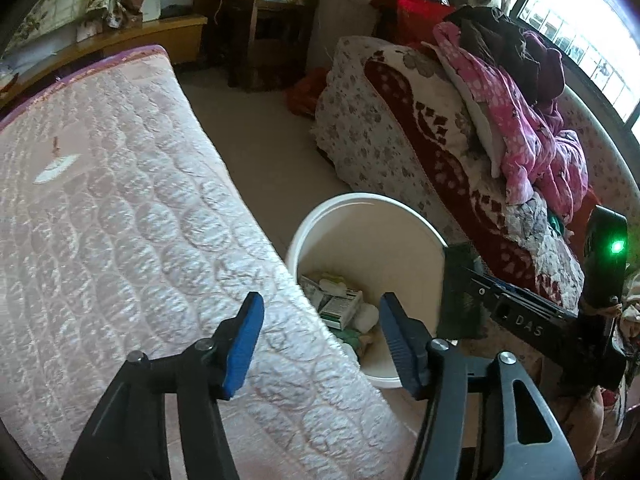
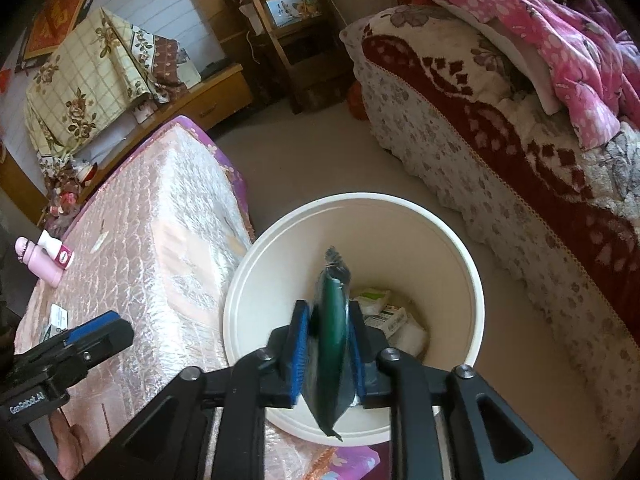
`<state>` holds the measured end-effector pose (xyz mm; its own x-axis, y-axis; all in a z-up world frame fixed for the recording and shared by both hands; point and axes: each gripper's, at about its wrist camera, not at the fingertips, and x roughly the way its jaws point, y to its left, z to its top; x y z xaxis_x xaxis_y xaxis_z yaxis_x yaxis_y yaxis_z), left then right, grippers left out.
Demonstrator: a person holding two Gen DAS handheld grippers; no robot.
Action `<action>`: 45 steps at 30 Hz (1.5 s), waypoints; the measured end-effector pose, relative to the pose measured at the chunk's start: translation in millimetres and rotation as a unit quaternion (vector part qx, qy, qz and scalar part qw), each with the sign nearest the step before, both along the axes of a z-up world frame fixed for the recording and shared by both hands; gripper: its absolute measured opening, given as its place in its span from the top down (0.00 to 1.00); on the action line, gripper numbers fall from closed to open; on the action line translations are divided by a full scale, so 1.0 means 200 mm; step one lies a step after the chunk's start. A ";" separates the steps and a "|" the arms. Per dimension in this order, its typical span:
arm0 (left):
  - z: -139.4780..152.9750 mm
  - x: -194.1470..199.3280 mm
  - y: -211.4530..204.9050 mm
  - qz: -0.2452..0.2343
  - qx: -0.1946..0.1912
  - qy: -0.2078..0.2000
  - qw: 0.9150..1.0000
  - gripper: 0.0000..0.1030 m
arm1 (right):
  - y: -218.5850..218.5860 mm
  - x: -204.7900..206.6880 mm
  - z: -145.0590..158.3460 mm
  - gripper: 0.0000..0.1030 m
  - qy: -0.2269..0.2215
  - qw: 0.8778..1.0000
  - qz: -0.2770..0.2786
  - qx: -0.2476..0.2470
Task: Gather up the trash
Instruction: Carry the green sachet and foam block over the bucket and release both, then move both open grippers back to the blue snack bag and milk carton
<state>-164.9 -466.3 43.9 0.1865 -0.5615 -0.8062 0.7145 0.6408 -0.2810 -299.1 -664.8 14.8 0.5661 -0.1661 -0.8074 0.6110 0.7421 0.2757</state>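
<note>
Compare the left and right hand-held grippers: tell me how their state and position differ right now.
The left hand-held gripper is open and holds nothing; the right hand-held gripper is shut on a dark green packet. The left one sits over the edge of the pink mattress, beside the white bucket; the right one hangs over the bucket's mouth, packet above the trash inside. Both have blue pads on black fingers.

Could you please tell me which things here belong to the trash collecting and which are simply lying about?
Part of the job:
green packet, clamped in the right gripper
white bucket below it
boxes and wrappers in the bucket
left gripper, open

Lying about:
pink bottle on the mattress
pink clothes on the couch
</note>
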 end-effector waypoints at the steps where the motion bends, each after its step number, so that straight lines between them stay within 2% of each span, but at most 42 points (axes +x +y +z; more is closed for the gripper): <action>1: 0.01 0.00 0.01 0.002 0.000 -0.004 1.000 0.38 | 0.01 0.00 0.00 0.54 -0.001 1.000 0.001 -0.001; 2: 0.01 0.00 0.03 0.005 0.000 -0.008 1.000 0.38 | 0.01 0.00 0.01 0.28 -0.005 1.000 0.003 -0.001; 3: 0.02 0.00 0.03 0.006 0.001 -0.011 1.000 0.38 | 0.02 0.00 0.02 0.25 -0.009 1.000 0.003 -0.003; 10: 0.06 -0.01 0.12 0.025 0.010 -0.035 0.999 0.37 | 0.09 0.02 0.08 0.25 -0.006 1.000 0.018 -0.019; 18: 0.11 0.01 0.30 0.052 0.026 -0.065 0.996 0.36 | 0.24 0.05 0.17 0.25 -0.013 0.998 0.045 -0.032; 24: 0.13 0.05 0.57 0.090 0.033 -0.058 0.994 0.36 | 0.41 0.11 0.21 0.25 -0.019 0.996 0.079 -0.029; 27: 0.14 0.09 0.78 0.126 0.038 -0.055 0.990 0.36 | 0.52 0.17 0.23 0.25 -0.025 0.994 0.104 -0.022; 29: 0.15 0.12 0.95 0.152 0.047 -0.058 0.986 0.36 | 0.61 0.23 0.23 0.25 -0.029 0.992 0.123 -0.016; 32: 0.16 0.18 1.18 0.193 0.069 -0.067 0.976 0.30 | 0.76 0.32 0.22 0.25 -0.035 0.987 0.155 -0.002; 38: 0.13 0.32 1.65 0.279 0.110 -0.082 0.950 0.29 | 1.12 0.53 0.19 0.25 -0.025 0.973 0.228 0.011; 41: 0.07 0.40 1.79 0.306 0.135 -0.081 0.939 0.29 | 1.29 0.63 0.17 0.25 -0.015 0.966 0.260 0.003; 45: -0.01 0.49 1.91 0.325 0.158 -0.072 0.930 0.29 | 1.50 0.80 0.15 0.25 -0.001 0.955 0.295 -0.009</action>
<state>-66.8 -85.3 42.0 0.5231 -0.0315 -0.8517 0.1630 0.9846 0.0637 -138.3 -364.4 45.4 0.5676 0.1682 -0.8059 0.0841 0.9619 0.2600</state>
